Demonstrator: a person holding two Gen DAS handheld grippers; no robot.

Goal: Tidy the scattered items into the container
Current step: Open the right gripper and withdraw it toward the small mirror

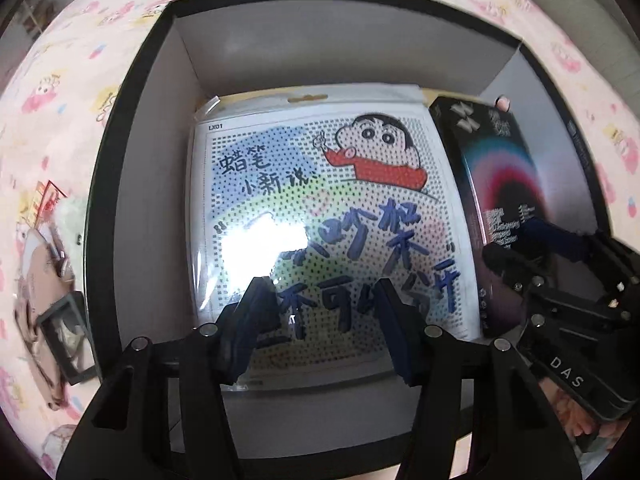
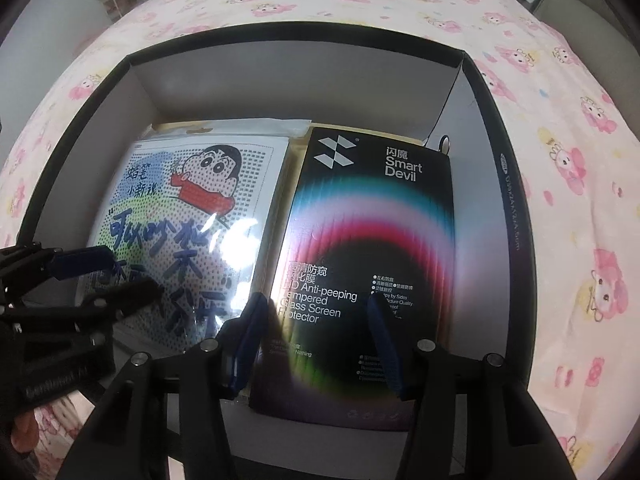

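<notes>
A black box (image 1: 132, 128) with grey inner walls sits on a pink patterned sheet; it also shows in the right wrist view (image 2: 280, 36). Inside lie a cartoon bead-art pack in clear plastic (image 1: 320, 184) (image 2: 188, 216) and, to its right, a black Smart Devil screen protector box (image 1: 500, 176) (image 2: 372, 240). My left gripper (image 1: 320, 308) is open and empty above the cartoon pack. My right gripper (image 2: 316, 320) is open and empty above the black box. Each gripper shows in the other's view, the right (image 1: 568, 280) and the left (image 2: 80, 280).
Outside the box on the left lie a small grey-framed item (image 1: 64, 336), a red printed packet (image 1: 44, 200) and a white fluffy thing (image 1: 74, 216) on the sheet. A pale chair (image 2: 592, 20) stands beyond the bed's far right corner.
</notes>
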